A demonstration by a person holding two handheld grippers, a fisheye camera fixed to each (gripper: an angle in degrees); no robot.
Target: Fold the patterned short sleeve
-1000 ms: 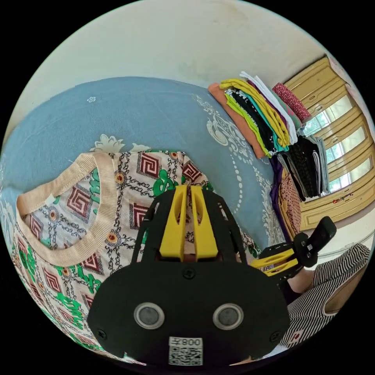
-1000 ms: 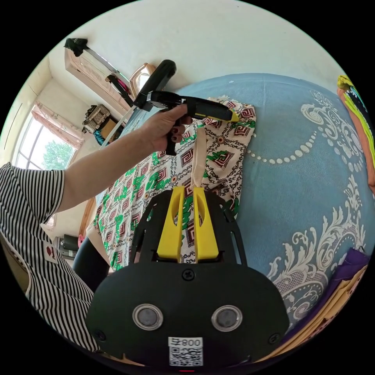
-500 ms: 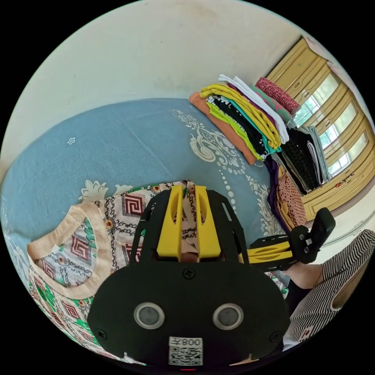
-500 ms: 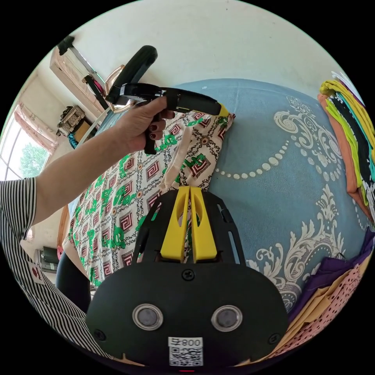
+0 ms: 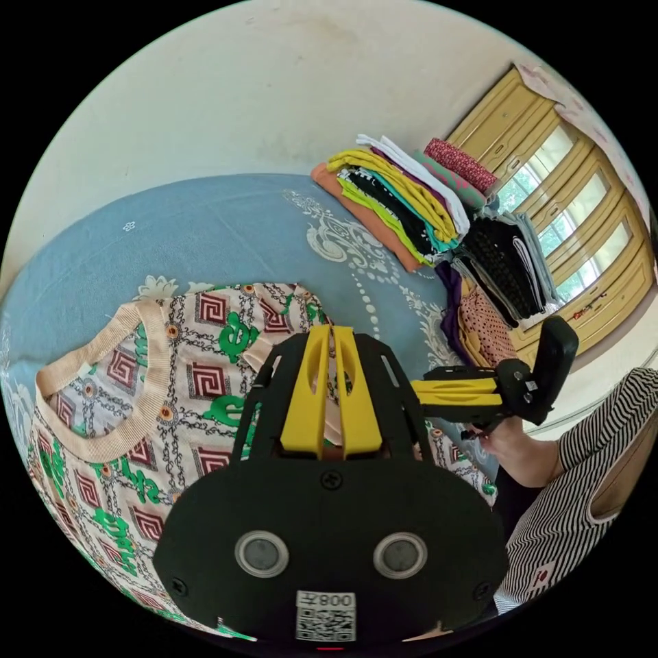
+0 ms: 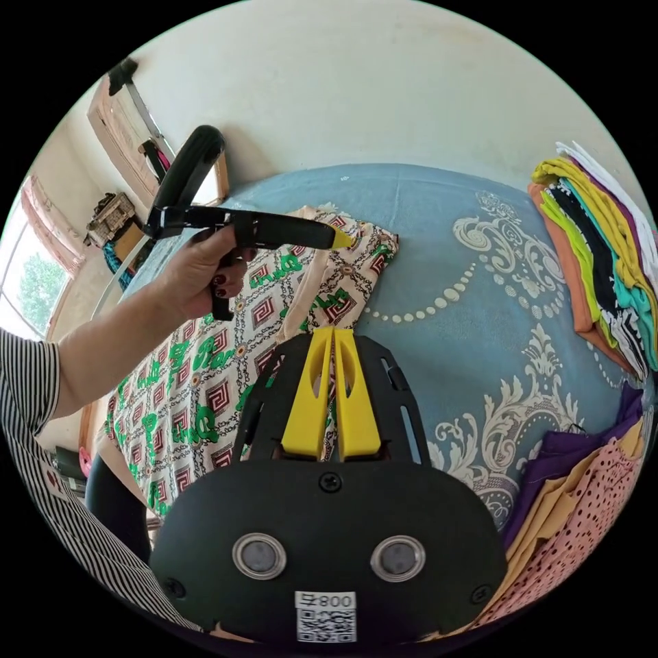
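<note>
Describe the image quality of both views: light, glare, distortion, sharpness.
Left gripper view: even daylight, the bright windows washed out, strong fisheye bending the blue bed cover; the patterned shirt is sharp. Right gripper view: the same soft light, a blown-out window, curved edges, and the folded stack in focus.

The shirt [image 5: 171, 384] was thin printed cloth with a ribbed knit collar [image 5: 147, 384]. The bedcover [image 6: 480, 274] looked soft, matt woven cloth. Gripper shell [image 5: 329, 541] was matt black plastic, its fingers [image 5: 305, 391] smooth yellow plastic. The cabinet [image 5: 582, 226] at far right was glossy wood.
</note>
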